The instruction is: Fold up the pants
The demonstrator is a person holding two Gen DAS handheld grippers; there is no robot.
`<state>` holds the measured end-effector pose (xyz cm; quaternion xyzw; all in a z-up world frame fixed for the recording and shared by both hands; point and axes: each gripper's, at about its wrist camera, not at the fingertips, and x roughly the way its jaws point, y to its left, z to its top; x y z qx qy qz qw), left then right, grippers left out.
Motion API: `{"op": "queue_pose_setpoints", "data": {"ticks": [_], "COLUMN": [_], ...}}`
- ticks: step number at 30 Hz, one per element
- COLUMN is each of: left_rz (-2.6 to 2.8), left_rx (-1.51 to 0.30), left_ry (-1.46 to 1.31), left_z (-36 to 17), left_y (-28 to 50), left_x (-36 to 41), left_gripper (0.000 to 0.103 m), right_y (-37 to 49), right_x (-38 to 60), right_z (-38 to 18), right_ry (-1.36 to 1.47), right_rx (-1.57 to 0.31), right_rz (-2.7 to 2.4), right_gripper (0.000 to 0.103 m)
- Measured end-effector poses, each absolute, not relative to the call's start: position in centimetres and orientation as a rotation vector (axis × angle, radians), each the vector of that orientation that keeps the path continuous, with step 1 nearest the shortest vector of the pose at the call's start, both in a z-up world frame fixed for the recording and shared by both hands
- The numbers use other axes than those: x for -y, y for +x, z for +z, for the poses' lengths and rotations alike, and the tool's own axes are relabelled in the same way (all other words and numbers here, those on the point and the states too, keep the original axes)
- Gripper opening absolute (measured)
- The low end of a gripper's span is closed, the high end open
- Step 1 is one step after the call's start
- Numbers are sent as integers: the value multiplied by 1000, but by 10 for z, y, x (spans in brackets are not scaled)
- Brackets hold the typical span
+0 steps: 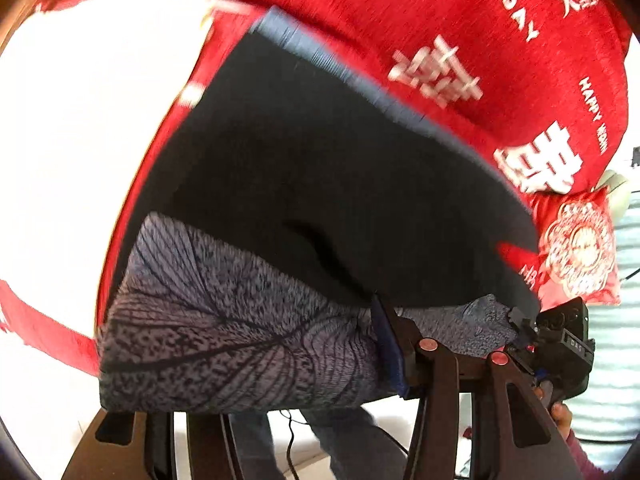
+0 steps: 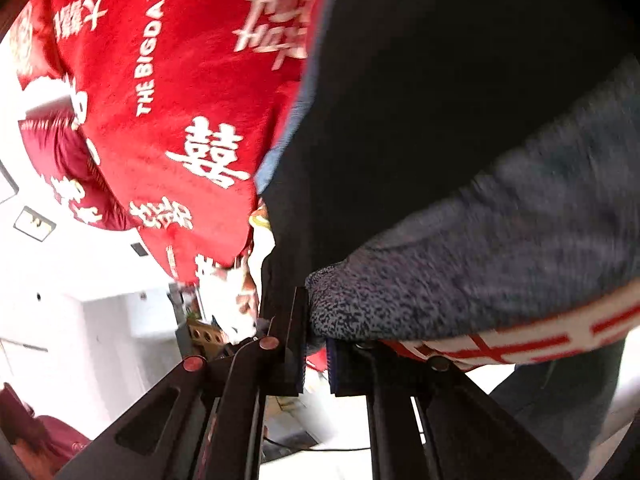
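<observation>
Pants (image 1: 320,184), dark with a grey leaf-printed band at the near edge, are seen lifted over a red bedspread (image 1: 460,40) with white characters. In the left wrist view the right gripper (image 1: 520,332) is shown at the right, its fingers clamped on the printed edge; the left gripper (image 1: 248,408) is largely cut off, so its grip cannot be told. Only in the right wrist view is a red-and-white striped edge (image 2: 520,344) shown under the cloth. There the fingers (image 2: 296,344) stand together on the hem, blurred. White floor lies open at the far left.
</observation>
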<state>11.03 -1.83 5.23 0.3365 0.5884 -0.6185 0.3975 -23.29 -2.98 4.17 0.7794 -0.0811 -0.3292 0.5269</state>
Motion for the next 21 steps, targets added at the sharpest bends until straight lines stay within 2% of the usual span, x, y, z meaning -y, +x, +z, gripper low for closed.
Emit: {"op": "queue_pose_setpoints", "data": {"ticks": [3, 9, 10, 11, 12, 14, 17, 18, 21], "left_rz": [-1576, -1568, -1548, -1524, -1492, -1421, -1336, -1295, -1239], "left_rx": [-1480, -1309, -1292, -1288, -1279, -1238, -1227, -1215, -1191], "left_ry": [797, 827, 829, 826, 819, 794, 802, 813, 838], "left_z": [68, 66, 59, 52, 43, 26, -6, -17, -24], "left_y": [102, 74, 71, 70, 70, 70, 66, 66, 65], "left_x": [51, 132, 148, 159, 170, 194, 221, 229, 237], "left_gripper": [52, 53, 56, 65, 81, 94, 94, 98, 100], "right_y": [-255, -281, -286, -289, -291, -295, -298, -299, -300], "right_x": [64, 141, 153, 153, 167, 191, 221, 227, 241], "right_z": [51, 51, 47, 39, 31, 10, -25, -35, -67], "right_ry": [1861, 1838, 1832, 1826, 1826, 1831, 1842, 1851, 1884], "right_rx": [138, -81, -129, -156, -188, -252, -309, -321, -321], "right_rz": [-763, -708, -711, -716, -718, -736, -756, -764, -787], "right_gripper": [9, 12, 12, 12, 13, 14, 15, 15, 15]}}
